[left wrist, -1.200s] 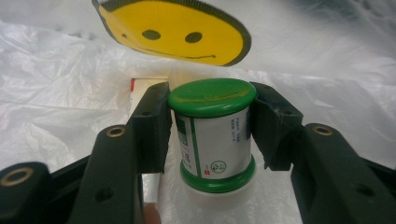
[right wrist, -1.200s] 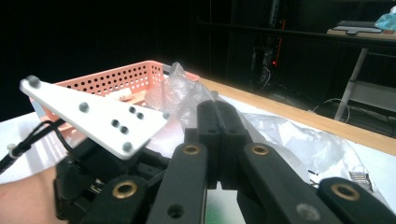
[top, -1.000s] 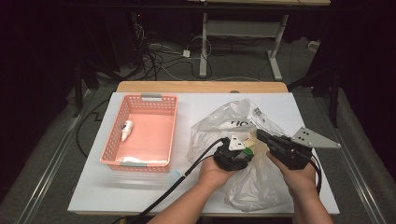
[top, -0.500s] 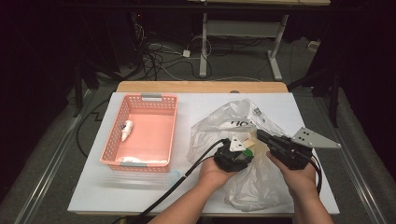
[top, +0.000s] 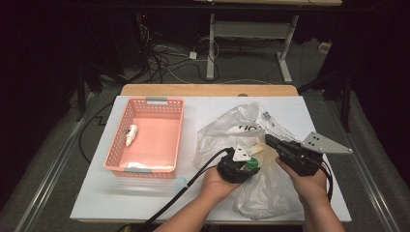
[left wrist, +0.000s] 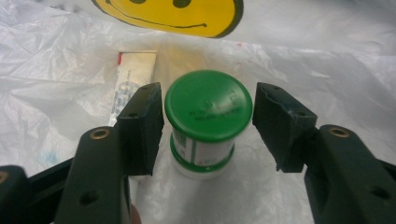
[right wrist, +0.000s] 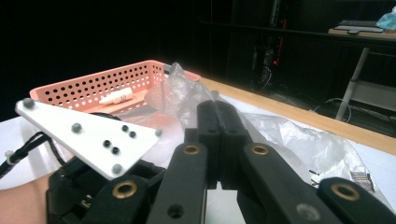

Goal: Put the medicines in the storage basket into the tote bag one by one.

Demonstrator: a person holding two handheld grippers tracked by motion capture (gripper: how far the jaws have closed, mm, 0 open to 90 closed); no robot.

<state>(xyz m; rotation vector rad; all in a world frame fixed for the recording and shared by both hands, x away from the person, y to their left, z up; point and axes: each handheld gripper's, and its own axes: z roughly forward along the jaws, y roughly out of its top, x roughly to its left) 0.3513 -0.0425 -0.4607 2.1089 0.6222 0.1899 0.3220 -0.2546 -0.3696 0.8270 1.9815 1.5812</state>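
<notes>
1. Left gripper view looks down on a green-lidded jar (left wrist: 208,122) standing upright on the clear plastic bag (left wrist: 327,60), directly between the left gripper (left wrist: 208,123) jaws.
2. Those jaws have just been opening and stand apart: the left pad sits just beside the lid, and a clear gap shows at the right pad.
3. A flat cream tube (left wrist: 133,77) lies just beyond the jar, to its left.
4. High view places the left gripper (top: 246,162) nearer the jar than the right gripper (top: 268,140), whose fingers are pressed together, empty, over the bag.
5. Far left, the pink basket (top: 167,104) holds a small white bottle (top: 130,134).
</notes>
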